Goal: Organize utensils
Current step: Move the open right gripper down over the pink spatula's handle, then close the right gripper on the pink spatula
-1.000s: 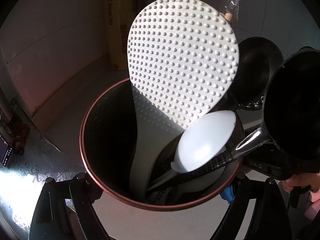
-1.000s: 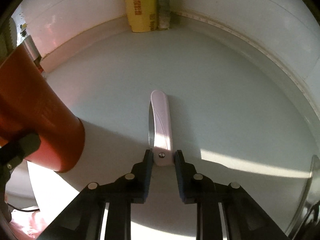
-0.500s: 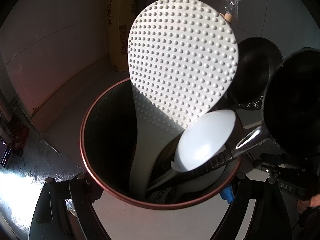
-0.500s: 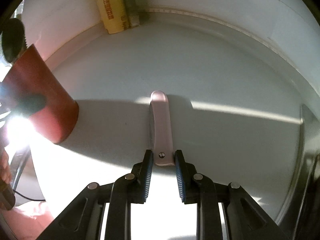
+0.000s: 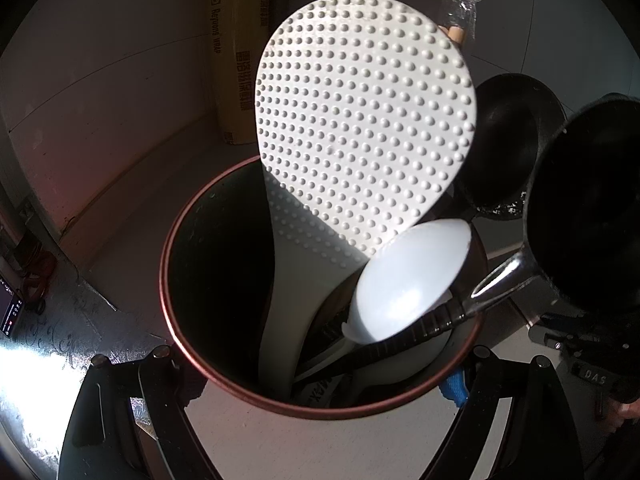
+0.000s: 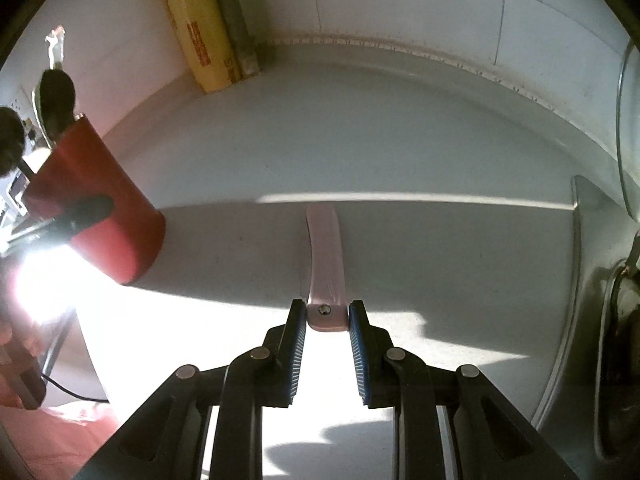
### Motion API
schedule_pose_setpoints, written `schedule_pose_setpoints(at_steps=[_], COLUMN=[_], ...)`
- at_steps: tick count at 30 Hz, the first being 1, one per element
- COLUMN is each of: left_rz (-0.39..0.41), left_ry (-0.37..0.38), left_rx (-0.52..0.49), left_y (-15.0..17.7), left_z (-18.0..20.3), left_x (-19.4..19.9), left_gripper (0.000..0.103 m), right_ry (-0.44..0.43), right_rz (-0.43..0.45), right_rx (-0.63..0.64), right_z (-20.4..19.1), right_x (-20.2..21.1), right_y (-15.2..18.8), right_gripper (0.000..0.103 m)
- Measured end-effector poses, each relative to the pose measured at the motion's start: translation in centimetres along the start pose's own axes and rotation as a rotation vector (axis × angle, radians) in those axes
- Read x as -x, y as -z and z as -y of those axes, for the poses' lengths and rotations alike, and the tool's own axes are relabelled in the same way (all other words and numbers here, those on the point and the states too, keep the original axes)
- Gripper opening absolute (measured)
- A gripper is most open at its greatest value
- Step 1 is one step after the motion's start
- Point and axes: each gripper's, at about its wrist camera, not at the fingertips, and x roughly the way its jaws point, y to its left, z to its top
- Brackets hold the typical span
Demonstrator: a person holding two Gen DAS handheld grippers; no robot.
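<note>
My left gripper [image 5: 320,364] is shut on the red utensil holder [image 5: 188,344], its fingers on either side of the rim. The holder contains a white dimpled rice paddle [image 5: 364,140], a white spoon [image 5: 408,280] and two black ladles [image 5: 584,216]. The holder also shows in the right wrist view [image 6: 96,204], at the left on the white counter. My right gripper [image 6: 327,314] is shut on the near end of a pale pink utensil handle [image 6: 326,256], held above the counter and pointing away from me.
A yellow cling-wrap box [image 6: 196,24] stands in the back corner against the tiled wall. A metal sink edge [image 6: 580,280] is at the right. The white counter [image 6: 400,140] stretches between the holder and the sink. A phone [image 5: 10,314] lies at far left.
My right gripper has lifted and pulled back with the pink utensil, so the holder looks smaller and further left. The left gripper and holder have barely moved.
</note>
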Motion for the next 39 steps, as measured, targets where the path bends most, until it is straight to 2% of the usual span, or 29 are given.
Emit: schedule_pose_setpoints(at_steps=[6, 11, 15, 20, 26, 30, 39], left_rz=[0.001, 0.0, -0.001, -0.002, -0.003, -0.002, -0.003], left_ry=[-0.001, 0.0, 0.001, 0.001, 0.002, 0.001, 0.001], left_rx=[0.0, -0.001, -0.001, -0.001, -0.002, -0.001, -0.003], left_y=[0.0, 0.0, 0.1, 0.1, 0.2, 0.2, 0.2], left_z=[0.0, -0.1, -0.2, -0.3, -0.4, -0.4, -0.4], left_x=[0.0, 0.1, 0.1, 0.1, 0.0, 0.0, 0.0], left_gripper=[0.09, 0.09, 0.09, 0.09, 0.09, 0.09, 0.09], right_ry=[0.004, 0.005, -0.015, -0.002, -0.014, 0.016, 0.079], right_rz=[-0.037, -0.064, -0.07, -0.062, -0.119, -0.131, -0.152], right_rx=[0.018, 0.035, 0.025, 0.044, 0.01, 0.022, 0.059], right_z=[-0.3, -0.6, -0.6, -1.0, -1.0, -1.5, -4.0], right_x=[-0.9, -1.9, -2.6, -3.5, -6.8, -8.1, -9.4], right_y=[0.1, -1.4, -3.0, -6.3, -10.2, -12.2, -13.7], right_gripper=[0.023, 0.025, 0.04, 0.041, 0.041, 0.041, 0.039])
